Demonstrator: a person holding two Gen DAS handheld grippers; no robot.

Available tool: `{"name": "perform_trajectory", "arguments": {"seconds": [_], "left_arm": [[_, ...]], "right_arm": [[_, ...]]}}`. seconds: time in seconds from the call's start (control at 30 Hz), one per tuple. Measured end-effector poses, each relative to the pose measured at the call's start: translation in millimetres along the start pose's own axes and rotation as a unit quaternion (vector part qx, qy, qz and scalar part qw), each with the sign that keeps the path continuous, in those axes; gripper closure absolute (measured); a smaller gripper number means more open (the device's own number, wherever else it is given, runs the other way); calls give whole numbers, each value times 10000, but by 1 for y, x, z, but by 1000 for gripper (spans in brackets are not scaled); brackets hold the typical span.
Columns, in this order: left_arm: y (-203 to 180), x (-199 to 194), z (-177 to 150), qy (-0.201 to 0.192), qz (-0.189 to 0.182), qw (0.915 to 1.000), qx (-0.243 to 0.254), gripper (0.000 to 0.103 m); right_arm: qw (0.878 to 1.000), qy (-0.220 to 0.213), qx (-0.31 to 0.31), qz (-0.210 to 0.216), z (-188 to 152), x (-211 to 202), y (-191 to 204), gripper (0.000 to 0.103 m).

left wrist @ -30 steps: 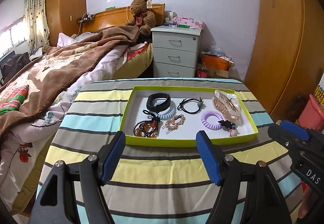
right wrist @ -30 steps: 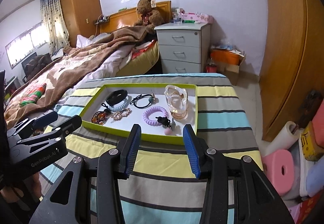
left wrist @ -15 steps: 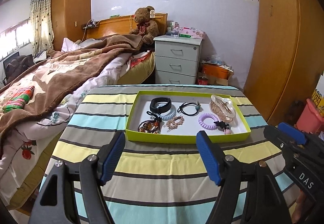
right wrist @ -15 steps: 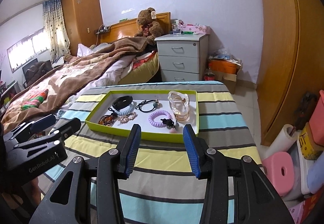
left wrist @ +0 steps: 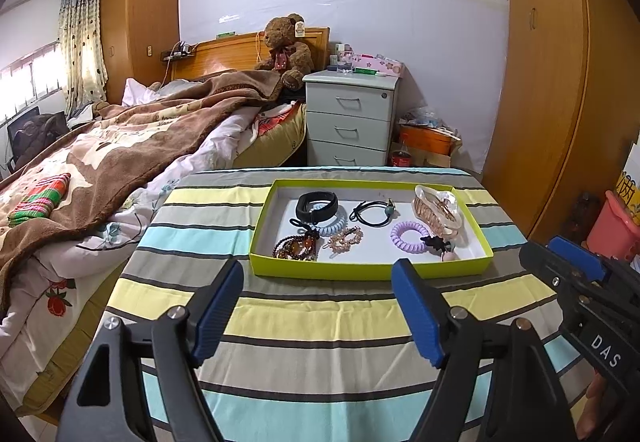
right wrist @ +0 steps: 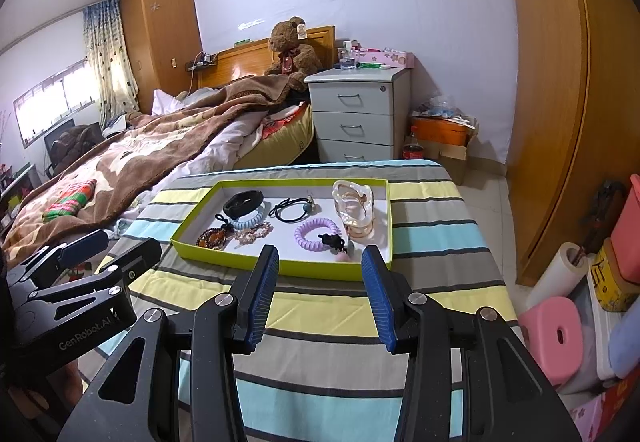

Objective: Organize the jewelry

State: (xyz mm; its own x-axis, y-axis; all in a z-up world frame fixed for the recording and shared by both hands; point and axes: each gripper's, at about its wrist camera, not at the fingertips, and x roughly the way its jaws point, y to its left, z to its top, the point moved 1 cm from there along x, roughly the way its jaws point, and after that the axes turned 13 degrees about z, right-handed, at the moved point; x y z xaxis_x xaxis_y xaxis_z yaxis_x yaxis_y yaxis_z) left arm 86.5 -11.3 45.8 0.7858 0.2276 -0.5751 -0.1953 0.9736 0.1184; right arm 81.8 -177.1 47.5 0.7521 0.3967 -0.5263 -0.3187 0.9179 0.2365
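Note:
A lime-green tray (left wrist: 360,270) (right wrist: 280,267) sits on the striped table and holds jewelry: a black band (left wrist: 316,204), a light blue coil tie (left wrist: 334,224), a black hair tie (left wrist: 370,213), a purple coil tie (left wrist: 408,236), a beaded bracelet (left wrist: 296,247), a gold clip (left wrist: 344,238) and a large clear hair claw (left wrist: 438,212) (right wrist: 356,212). My left gripper (left wrist: 318,306) is open and empty, held back from the tray's near edge. My right gripper (right wrist: 320,290) is open and empty, also short of the tray.
A bed with a brown blanket (left wrist: 120,146) lies to the left of the table. A grey drawer unit (left wrist: 352,118) stands behind it. A wooden wardrobe (left wrist: 560,82) is at the right. A pink stool (right wrist: 556,334) and bins sit on the floor at the right.
Both grippers have pulled back and up from the tray, so it looks smaller and farther. Both stay open. The items in the tray have not moved.

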Motion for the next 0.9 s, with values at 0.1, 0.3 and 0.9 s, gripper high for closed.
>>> {"name": "perform_trajectory", "arguments": {"seconds": [0.1, 0.3, 0.9], "left_arm": [[0, 1, 0, 29, 3, 10000, -5, 23], [2, 2, -1, 25, 70, 10000, -14, 20], [5, 6, -5, 216, -82, 9997, -117, 17]], "right_arm": [[10000, -2, 9, 5, 0, -1, 0, 59], [10000, 2, 13, 17, -1, 1, -1, 59], [10000, 35, 9, 12, -3, 5, -2, 59]]}}
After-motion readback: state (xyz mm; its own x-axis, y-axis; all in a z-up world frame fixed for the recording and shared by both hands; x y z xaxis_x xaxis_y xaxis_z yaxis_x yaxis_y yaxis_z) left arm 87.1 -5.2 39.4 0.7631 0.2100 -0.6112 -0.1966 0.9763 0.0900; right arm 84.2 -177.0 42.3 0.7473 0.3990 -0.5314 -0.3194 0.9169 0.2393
